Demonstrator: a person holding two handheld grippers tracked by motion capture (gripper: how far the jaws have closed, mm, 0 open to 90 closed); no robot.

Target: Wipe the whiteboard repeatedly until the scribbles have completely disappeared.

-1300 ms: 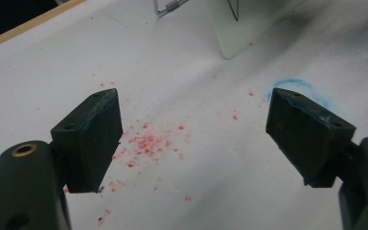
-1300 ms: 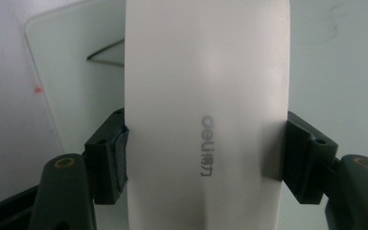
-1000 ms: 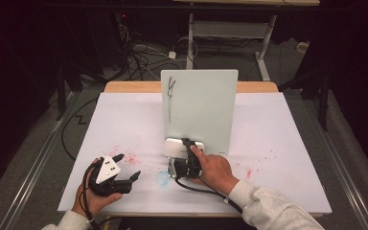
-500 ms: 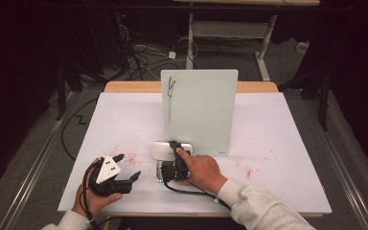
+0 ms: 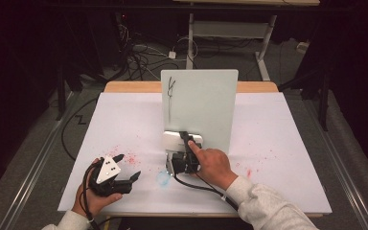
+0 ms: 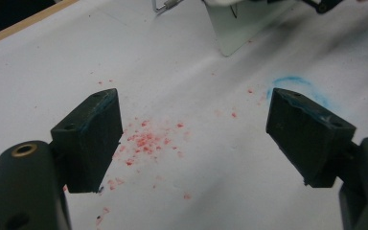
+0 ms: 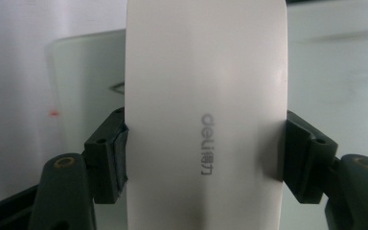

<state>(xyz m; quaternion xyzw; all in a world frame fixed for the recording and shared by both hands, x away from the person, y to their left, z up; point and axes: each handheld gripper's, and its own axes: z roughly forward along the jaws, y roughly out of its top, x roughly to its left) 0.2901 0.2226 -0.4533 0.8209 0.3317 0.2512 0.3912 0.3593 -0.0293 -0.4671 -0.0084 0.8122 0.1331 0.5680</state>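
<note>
A white board eraser (image 5: 174, 139) marked "deli" sits at the foot of an upright whiteboard (image 5: 201, 108), just left of its middle. My right gripper (image 5: 185, 138) is shut on it, and in the right gripper view the black pads (image 7: 109, 158) press both long sides of the eraser (image 7: 206, 96). The board carries black marker strokes (image 5: 171, 88) near its upper left corner. My left gripper (image 5: 128, 166) rests at the table's front left, open with nothing between its pads (image 6: 91, 136).
White paper (image 5: 287, 134) covers the table. Red specks (image 6: 146, 139) lie ahead of the left gripper, and a blue smear (image 5: 163, 178) lies beside the right hand. Past the table's far wooden edge (image 5: 129, 86), cables lie on a dark floor.
The right gripper, still holding the eraser, slid left and then came back right, closer to the board's foot. The left gripper has stayed put.
</note>
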